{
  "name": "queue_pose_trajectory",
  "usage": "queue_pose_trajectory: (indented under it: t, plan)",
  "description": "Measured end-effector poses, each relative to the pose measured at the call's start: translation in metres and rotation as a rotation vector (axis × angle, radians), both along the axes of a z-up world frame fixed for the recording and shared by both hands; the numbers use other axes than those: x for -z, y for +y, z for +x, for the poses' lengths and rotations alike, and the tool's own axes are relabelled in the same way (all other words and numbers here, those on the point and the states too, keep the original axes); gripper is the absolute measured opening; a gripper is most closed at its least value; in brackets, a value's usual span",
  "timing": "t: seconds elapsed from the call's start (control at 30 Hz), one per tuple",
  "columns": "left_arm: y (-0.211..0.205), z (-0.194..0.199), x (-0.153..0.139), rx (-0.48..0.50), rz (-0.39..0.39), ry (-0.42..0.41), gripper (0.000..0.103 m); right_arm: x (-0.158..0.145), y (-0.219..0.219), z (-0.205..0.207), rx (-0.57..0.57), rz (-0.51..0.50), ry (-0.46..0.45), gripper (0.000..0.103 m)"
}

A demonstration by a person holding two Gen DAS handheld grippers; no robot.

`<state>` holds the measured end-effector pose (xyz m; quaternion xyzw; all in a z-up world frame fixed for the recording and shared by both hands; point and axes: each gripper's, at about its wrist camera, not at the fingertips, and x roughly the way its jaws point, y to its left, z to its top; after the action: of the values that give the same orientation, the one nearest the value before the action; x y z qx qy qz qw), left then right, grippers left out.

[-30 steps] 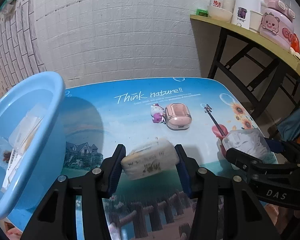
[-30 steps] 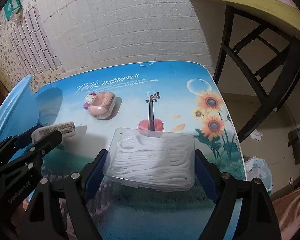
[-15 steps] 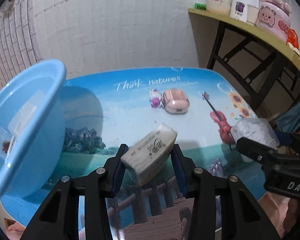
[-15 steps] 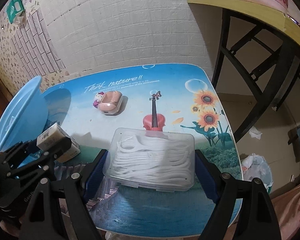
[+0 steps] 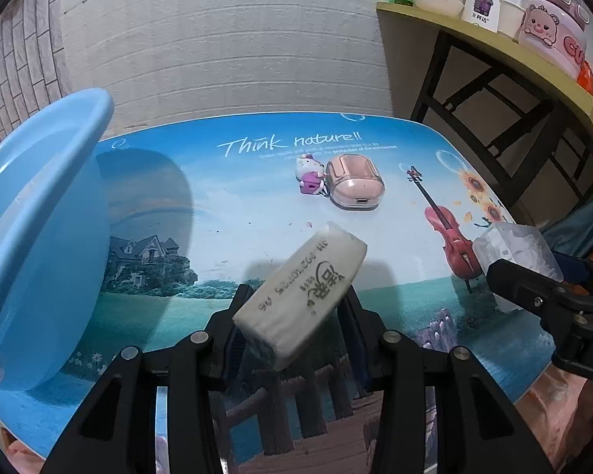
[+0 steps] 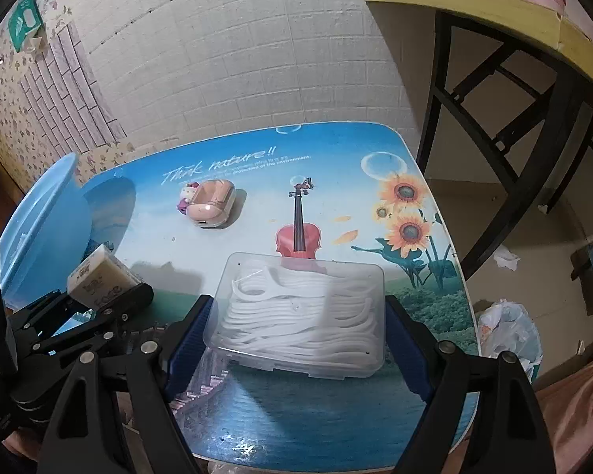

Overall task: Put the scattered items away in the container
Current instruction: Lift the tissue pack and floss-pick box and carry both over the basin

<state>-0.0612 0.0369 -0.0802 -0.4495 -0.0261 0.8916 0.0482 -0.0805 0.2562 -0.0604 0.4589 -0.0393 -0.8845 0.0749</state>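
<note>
Left wrist view: left gripper [image 5: 296, 316] jaws clamp a tilted white eraser [image 5: 302, 294] above the worktop [image 5: 237, 205]. Right gripper [image 6: 296, 331] jaws squeeze the clear floss-pick box [image 6: 302, 312], blue basin [image 5: 39, 237] off left.

The desk [image 6: 336, 150] has a big picture on top: blue sky, a red violin, sunflowers and the words "Think nature!!". A pink case [image 5: 356, 187] lies on the desk, close to the words. A little cat toy [image 5: 310, 177] touches the case on its left side. A blue tub [image 5: 39, 237] sits at the desk's left edge, far from the case.
</note>
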Motion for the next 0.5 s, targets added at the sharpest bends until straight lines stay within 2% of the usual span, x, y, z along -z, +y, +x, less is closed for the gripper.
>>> queue_pose_trajectory:
  t: [0.1, 0.17, 0.5]
  plan:
    - [0.0, -0.002, 0.001, 0.011, 0.004, 0.005, 0.041, 0.003, 0.001, -0.001, 0.003, -0.003, -0.006, 0.085]
    - [0.0, -0.002, 0.002, 0.025, 0.004, 0.004, 0.035, 0.004, 0.002, -0.001, 0.005, -0.004, -0.008, 0.085]
    - [0.004, 0.005, -0.008, 0.097, 0.026, 0.039, 0.025, 0.002, 0.002, -0.003, 0.002, -0.008, -0.003, 0.085]
